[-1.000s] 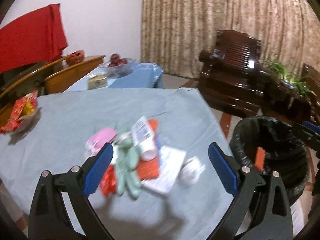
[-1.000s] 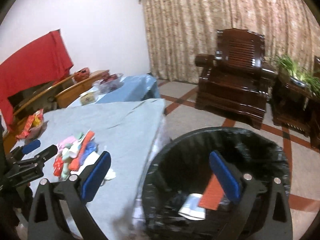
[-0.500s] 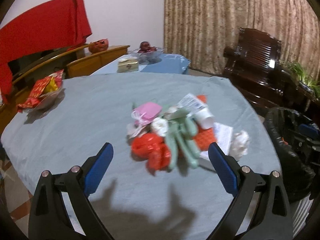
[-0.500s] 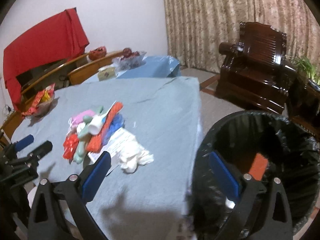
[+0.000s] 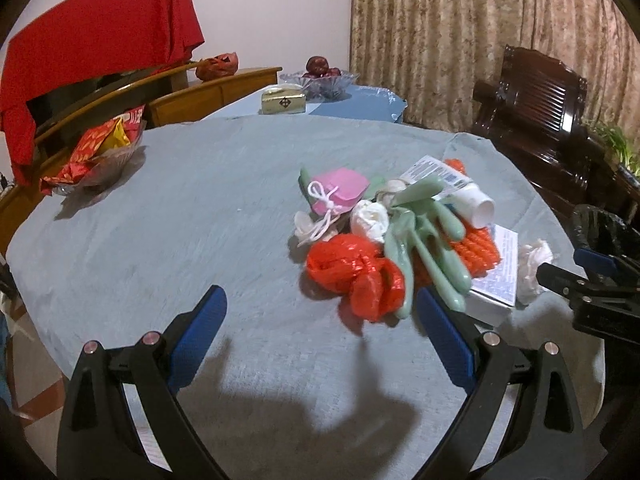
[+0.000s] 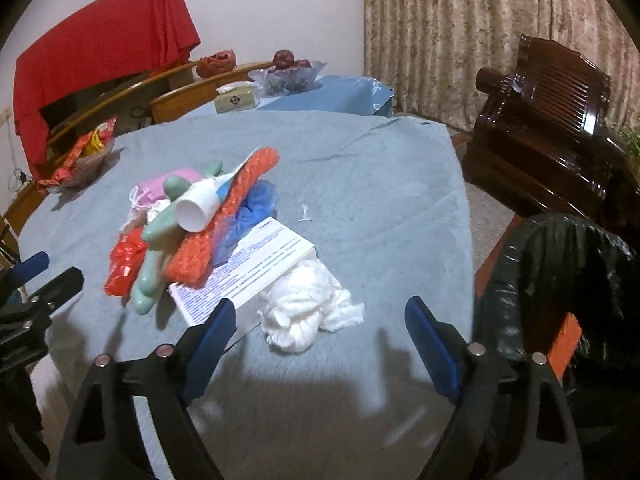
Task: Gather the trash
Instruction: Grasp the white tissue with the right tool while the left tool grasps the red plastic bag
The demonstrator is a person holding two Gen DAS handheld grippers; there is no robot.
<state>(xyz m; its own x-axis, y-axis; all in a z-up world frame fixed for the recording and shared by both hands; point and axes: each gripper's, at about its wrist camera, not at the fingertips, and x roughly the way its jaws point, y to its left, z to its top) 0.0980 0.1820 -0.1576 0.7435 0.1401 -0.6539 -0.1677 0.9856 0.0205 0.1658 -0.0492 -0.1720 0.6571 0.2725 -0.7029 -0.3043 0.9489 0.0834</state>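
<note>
You are working over the blue-grey tablecloth (image 6: 360,168); the black-lined trash bin (image 6: 560,280) is standing beside its right edge. The trash pile (image 5: 384,236) is lying mid-cloth. Your left gripper (image 5: 320,336) is hovering before it, jaws apart, empty. Your right gripper (image 6: 320,328) is closing, nothing gripped, just short of the white crumpled tissue (image 6: 304,312).

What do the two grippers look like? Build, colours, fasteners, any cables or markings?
The two match. The left gripper and the right gripper each have two black, angular, open-frame fingers ending in flat blue pads, with round silver pivot fasteners on each finger. No cables, labels or markings show. No hands or sleeves are in view.
</note>
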